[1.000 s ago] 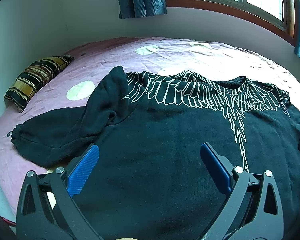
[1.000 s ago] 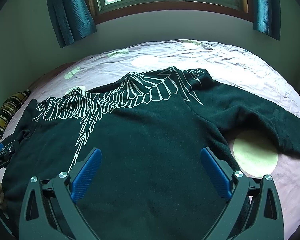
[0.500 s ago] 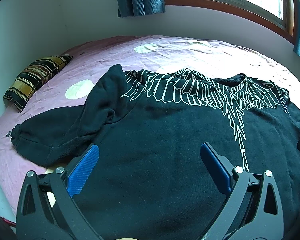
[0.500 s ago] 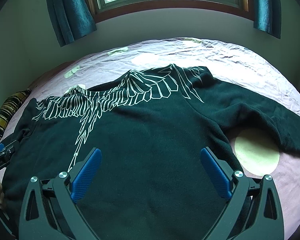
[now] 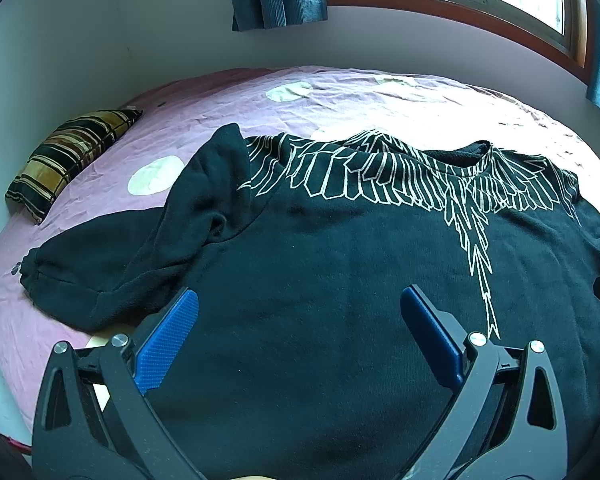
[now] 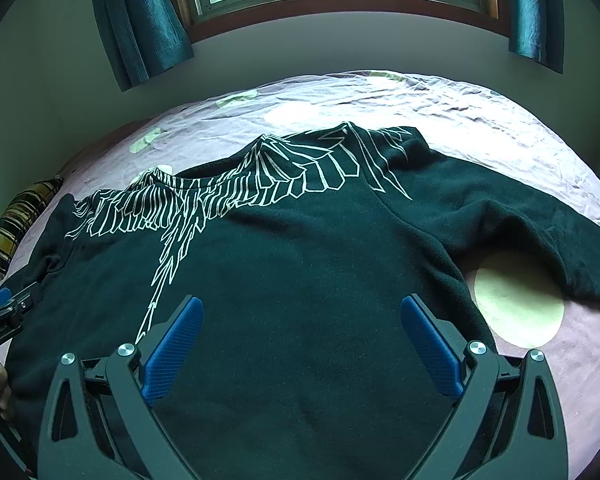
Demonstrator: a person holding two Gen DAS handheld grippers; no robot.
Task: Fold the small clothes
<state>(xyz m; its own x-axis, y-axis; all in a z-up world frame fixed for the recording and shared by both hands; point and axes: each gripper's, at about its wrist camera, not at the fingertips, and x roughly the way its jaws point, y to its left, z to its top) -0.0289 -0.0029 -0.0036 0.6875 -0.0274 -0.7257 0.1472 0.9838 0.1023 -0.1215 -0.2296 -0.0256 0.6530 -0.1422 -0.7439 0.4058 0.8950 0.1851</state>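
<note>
Your left gripper (image 5: 300,300) and right gripper (image 6: 302,308) both hang with fingers spread apart, holding nothing, over the black sweatshirt (image 5: 340,280) filling mid-frame on the bed (image 5: 240,100).

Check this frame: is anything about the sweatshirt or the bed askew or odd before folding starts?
The black sweatshirt lies front up on the pink bedspread, but its sleeves do not match. The left sleeve is bunched and doubled at the shoulder; the right sleeve lies out straighter. Both grippers are open, holding nothing.
</note>
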